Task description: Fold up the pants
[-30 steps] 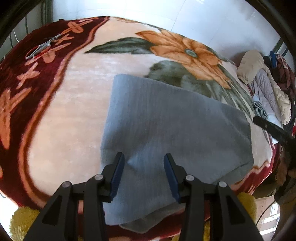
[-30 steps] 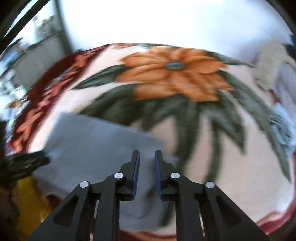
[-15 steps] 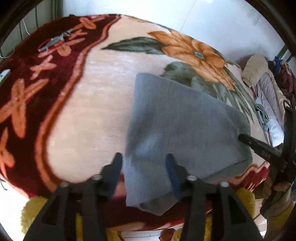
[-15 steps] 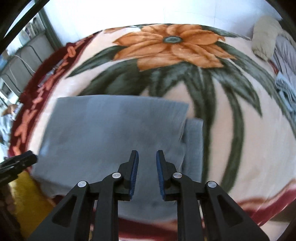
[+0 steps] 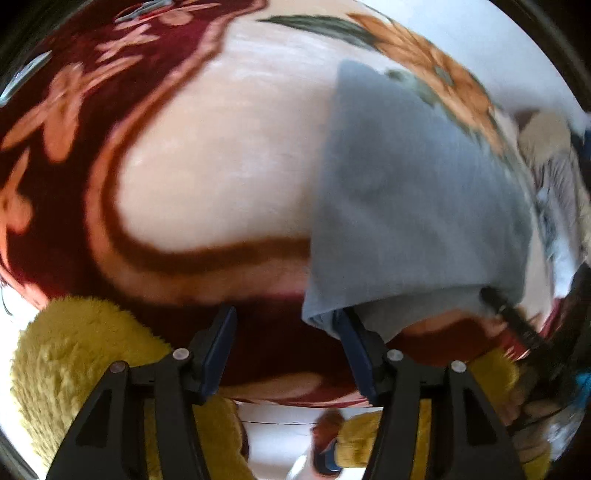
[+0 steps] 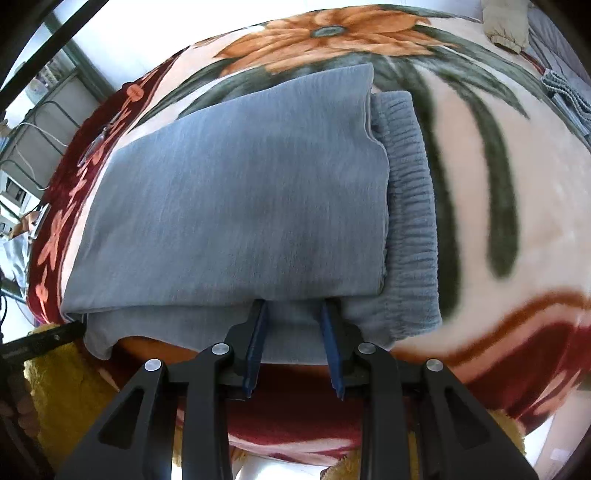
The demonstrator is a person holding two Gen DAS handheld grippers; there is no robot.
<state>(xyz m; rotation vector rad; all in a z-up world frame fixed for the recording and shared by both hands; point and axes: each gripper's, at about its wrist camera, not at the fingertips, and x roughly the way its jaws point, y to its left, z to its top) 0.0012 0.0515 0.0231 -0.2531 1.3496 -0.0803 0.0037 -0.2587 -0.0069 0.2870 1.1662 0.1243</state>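
The grey pants lie folded on the floral blanket, upper layer short of the ribbed waistband on the right. My right gripper points down at the near edge. Its jaws are opening, with the lower fabric layer showing between the pads, not pinched. In the left wrist view the pants lie to the right. My left gripper hangs over the blanket's dark red border, jaws opening. The pants' near left corner just reaches its right finger. The right gripper's tip shows at the pants' near right edge.
Yellow fuzzy fabric lies below the bed's near edge in both views. A pile of clothes sits at the far right of the bed. Scissors and a flat device lie on the red border at the left. A metal rack stands beyond.
My left gripper has slid left off the pants to their near left corner, and its jaws have widened. My right gripper has sunk to the near edge and its jaws have parted.
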